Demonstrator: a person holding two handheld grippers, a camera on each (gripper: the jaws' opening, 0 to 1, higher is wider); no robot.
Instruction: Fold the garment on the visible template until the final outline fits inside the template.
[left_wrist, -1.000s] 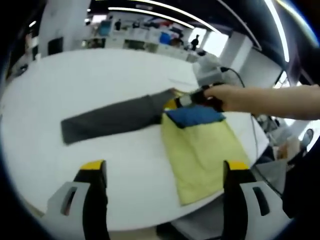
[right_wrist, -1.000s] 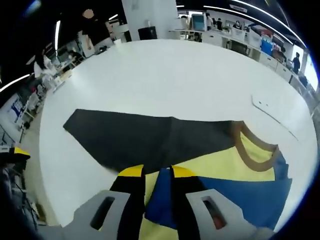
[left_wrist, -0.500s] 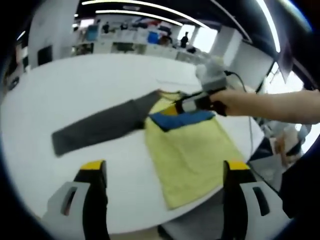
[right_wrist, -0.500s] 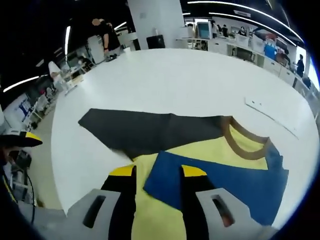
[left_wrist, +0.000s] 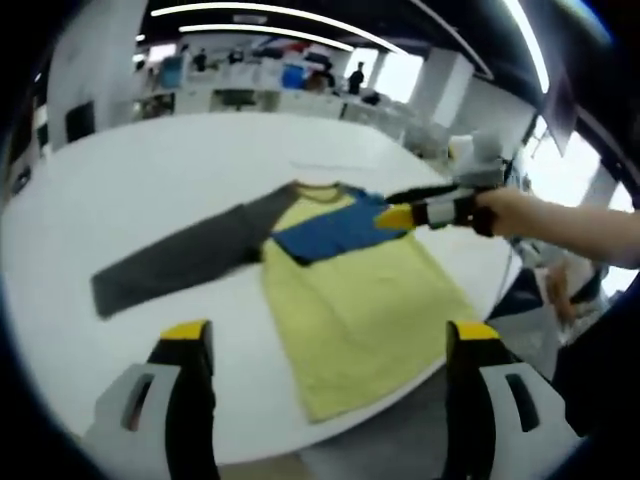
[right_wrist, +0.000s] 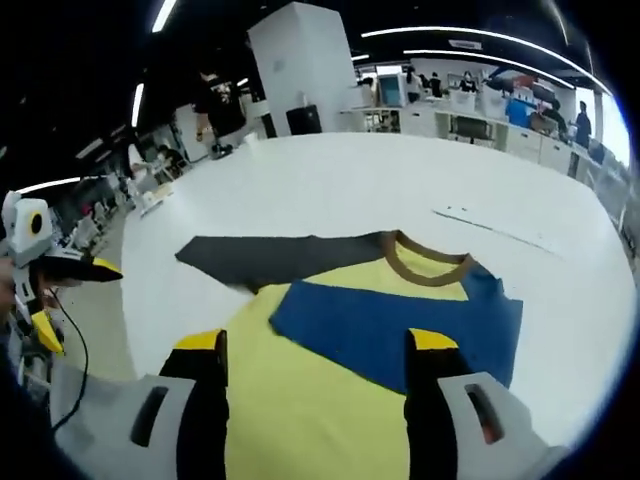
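A yellow long-sleeved shirt (left_wrist: 360, 300) lies flat on the white round table (left_wrist: 150, 170). Its blue sleeve (left_wrist: 325, 230) is folded across the chest, and its dark grey sleeve (left_wrist: 170, 262) stretches out to the left. My left gripper (left_wrist: 330, 338) hovers open above the table's near edge, short of the shirt. A hand holds my right gripper (left_wrist: 393, 212) beside the blue sleeve. In the right gripper view, my right gripper (right_wrist: 318, 345) stands open over the yellow body (right_wrist: 300, 400), with the blue sleeve (right_wrist: 400, 325), tan collar (right_wrist: 425, 265) and grey sleeve (right_wrist: 270, 258) ahead. My left gripper (right_wrist: 70, 300) shows at the far left.
A thin pale strip (right_wrist: 490, 228) lies on the table (right_wrist: 330, 180) beyond the collar. The shirt's hem reaches the near table edge (left_wrist: 400, 385). Desks, a white pillar (right_wrist: 300, 60) and people stand far behind.
My right gripper let go of the blue sleeve, opened wide and drew back toward the right. The sleeve now lies flat across the chest. Both views shifted with the hands.
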